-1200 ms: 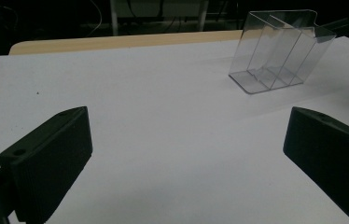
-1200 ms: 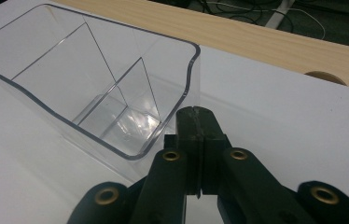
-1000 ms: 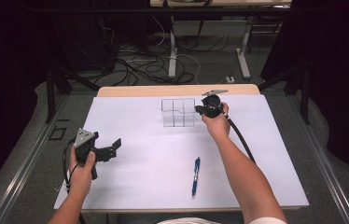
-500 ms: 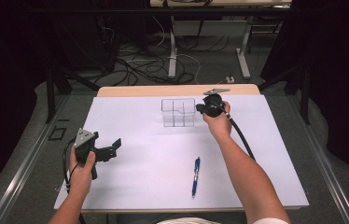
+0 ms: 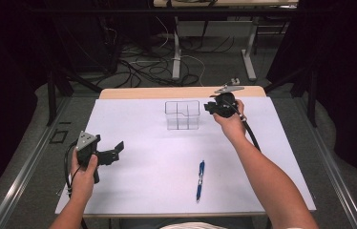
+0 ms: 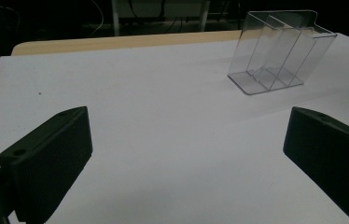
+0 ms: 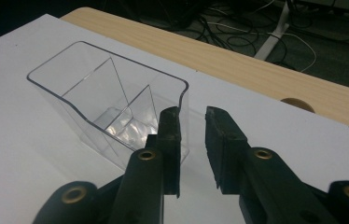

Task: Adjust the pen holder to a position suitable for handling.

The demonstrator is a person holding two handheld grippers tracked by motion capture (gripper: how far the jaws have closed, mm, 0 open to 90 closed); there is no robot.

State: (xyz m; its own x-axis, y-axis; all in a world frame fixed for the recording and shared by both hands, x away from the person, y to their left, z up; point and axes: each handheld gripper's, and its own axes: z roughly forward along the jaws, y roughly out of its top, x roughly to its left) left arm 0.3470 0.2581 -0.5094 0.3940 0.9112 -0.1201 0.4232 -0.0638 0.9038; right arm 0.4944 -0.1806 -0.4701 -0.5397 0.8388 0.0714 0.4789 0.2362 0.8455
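Observation:
A clear plastic organiser (image 5: 182, 115) with inner dividers stands empty at the back middle of the white table top (image 5: 148, 191). My right gripper (image 5: 208, 108) hovers just off its right side, jaws a narrow gap apart with nothing between them. In the right gripper view the organiser (image 7: 107, 102) sits just left of that gripper (image 7: 192, 112). My left gripper (image 5: 115, 153) is held low at the table's left, wide open and empty. In the left gripper view, the left gripper (image 6: 186, 154) faces the organiser (image 6: 280, 51) far off. A blue pen (image 5: 200, 180) lies near the front middle.
A bare wooden strip (image 5: 133, 92) runs along the table's far edge, with a round hole (image 7: 295, 103) in it. Behind the table are cables (image 5: 138, 67) on the floor and desk legs (image 5: 176, 52). A black cable (image 5: 252, 136) trails along the right forearm.
The right gripper has drifted slightly right, away from the organiser. The left gripper and the pen have stayed put.

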